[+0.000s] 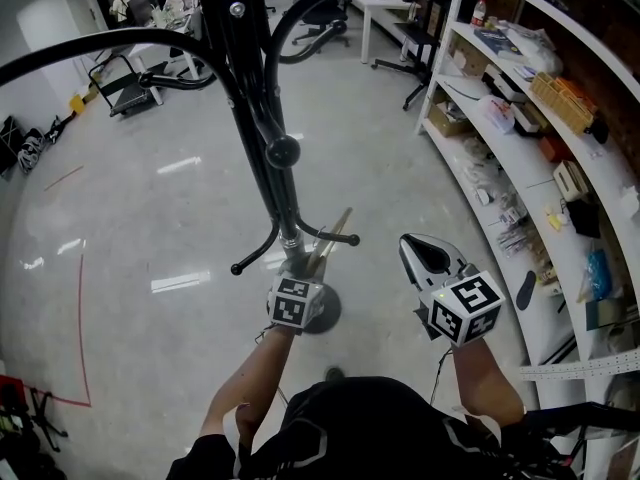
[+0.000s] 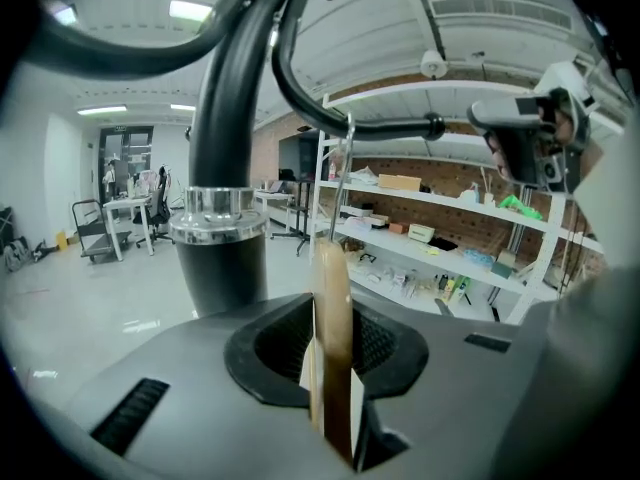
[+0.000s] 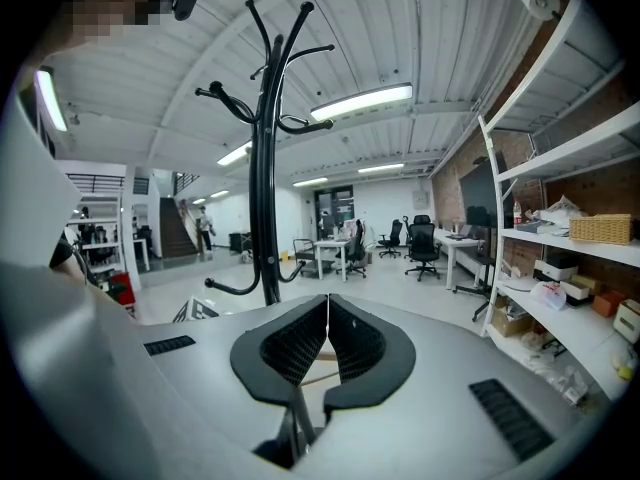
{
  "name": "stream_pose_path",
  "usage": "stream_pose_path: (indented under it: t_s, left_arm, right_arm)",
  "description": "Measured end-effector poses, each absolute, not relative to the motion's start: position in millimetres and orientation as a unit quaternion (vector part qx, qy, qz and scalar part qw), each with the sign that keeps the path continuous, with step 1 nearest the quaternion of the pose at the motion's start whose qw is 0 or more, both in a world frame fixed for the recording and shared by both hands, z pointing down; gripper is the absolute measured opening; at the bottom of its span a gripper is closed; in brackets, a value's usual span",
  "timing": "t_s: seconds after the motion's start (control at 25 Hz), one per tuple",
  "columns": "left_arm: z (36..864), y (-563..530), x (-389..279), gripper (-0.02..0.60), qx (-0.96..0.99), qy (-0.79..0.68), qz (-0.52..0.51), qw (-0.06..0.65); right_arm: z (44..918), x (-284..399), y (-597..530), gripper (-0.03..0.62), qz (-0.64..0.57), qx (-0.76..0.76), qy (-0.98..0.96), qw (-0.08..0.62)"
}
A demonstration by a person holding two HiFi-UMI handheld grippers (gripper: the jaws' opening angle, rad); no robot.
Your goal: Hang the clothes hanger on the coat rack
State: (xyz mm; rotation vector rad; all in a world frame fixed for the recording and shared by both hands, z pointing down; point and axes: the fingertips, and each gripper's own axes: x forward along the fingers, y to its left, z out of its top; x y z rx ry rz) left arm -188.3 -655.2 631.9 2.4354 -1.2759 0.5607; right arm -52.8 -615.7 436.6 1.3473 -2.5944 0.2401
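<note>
Clamps the wooden hanger [image 2: 333, 278] upright in the left tongs [image 2: 330, 343], wire hook up at 12 o'clock by a coat rack [image 1: 262, 118] arm. Holds the right tongs [image 3: 326, 343] together, empty, at 3 o'clock. Leaves shelving [image 1: 500, 118] close at 3, open floor [image 1: 150, 198] toward 9.

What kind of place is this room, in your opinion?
Probably an open-plan office or lab workspace: office chairs at desks, stocked shelves along a brick wall.

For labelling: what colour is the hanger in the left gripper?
The hanger is light wood-brown; best in the left gripper view.
</note>
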Motion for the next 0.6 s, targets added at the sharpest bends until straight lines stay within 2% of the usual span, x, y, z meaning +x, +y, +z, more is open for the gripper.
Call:
stream_pose_path:
  t_s: [0.48, 0.6]
  left_arm:
    - [584.9, -629.4, -187.3, 0.166, 0.871, -0.450, 0.171, 0.101]
    - [554.2, -609.3, -185.1, 0.169, 0.873, -0.457, 0.152, 0.071]
  right_arm:
    - [433.2, -52.8, -604.7, 0.009, 0.069, 0.443, -0.889, 0.094]
    - [428.9, -45.3, -597.6, 0.009, 0.065, 0.436, -0.894, 0.084]
